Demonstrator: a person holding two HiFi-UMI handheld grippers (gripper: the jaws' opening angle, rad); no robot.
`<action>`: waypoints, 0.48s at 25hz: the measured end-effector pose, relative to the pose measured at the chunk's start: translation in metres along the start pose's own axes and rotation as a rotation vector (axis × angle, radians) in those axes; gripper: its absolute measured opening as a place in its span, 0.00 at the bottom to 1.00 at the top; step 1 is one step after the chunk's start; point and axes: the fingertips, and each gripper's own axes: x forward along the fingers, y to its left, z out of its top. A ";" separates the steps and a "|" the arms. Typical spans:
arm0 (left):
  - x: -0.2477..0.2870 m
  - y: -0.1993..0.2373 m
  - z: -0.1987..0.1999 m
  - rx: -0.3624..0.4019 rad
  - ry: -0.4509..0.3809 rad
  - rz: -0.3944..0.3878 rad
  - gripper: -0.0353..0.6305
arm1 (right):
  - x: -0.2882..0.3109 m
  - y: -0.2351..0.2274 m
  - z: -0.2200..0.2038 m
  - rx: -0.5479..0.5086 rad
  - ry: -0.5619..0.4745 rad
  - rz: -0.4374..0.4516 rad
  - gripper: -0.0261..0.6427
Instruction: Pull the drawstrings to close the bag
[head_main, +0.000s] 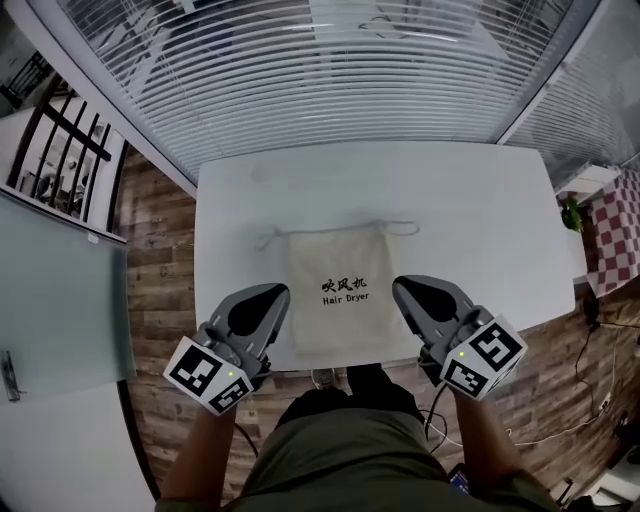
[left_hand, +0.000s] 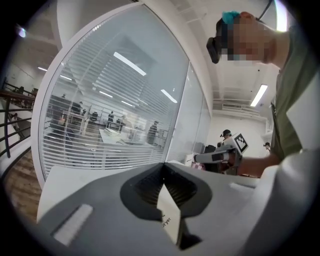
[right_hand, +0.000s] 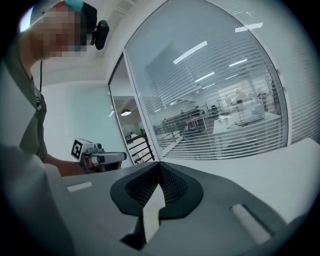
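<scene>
Cream cloth: the bag (head_main: 338, 290) lay flat on the white table (head_main: 470, 200), between the two sets of fingers and lower than them, with its near end at the table's near edge.
Drawstrings: the drawstrings (head_main: 395, 226) trailed out to both sides of the bag's far end, well beyond both fingertips. They were thin, and how far the mouth was gathered could not be told.
Cut off: in the left gripper view only a sliver of the bag showed through the slot behind the fingers, its print clipped to a few letters. The right gripper view gave a plain sliver of cloth.
Hidden: both hands sat under the marker cubes (head_main: 207, 374), and only the forearms (head_main: 195, 450) showed.
Around: slatted blinds (head_main: 330, 70) stood behind glass past the table's far side. Wooden floor (head_main: 160, 250) lay to the left, and a small plant (head_main: 572, 212) stood off beyond the right fingers.
In the way: only the bag's own cloth and bare table top lay between the fingertips and the cords.
Left gripper: the left gripper (head_main: 281, 291) had its fingers pressed together on nothing, tip over the bag's left edge. Whether it touched the cloth could not be told.
Right gripper: the right gripper (head_main: 399, 285) had its fingers together and empty, tip just beside the bag's right edge.
Pose: both pointed away from the person, close to level, angled in toward each other.
</scene>
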 end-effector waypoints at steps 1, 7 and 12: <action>0.006 0.004 -0.003 -0.001 0.008 0.010 0.06 | 0.003 -0.008 -0.002 -0.007 0.011 0.003 0.05; 0.035 0.041 -0.029 -0.027 0.067 0.116 0.06 | 0.022 -0.055 -0.013 -0.027 0.065 0.025 0.06; 0.051 0.055 -0.040 -0.032 0.091 0.174 0.06 | 0.031 -0.085 -0.020 -0.023 0.089 0.051 0.06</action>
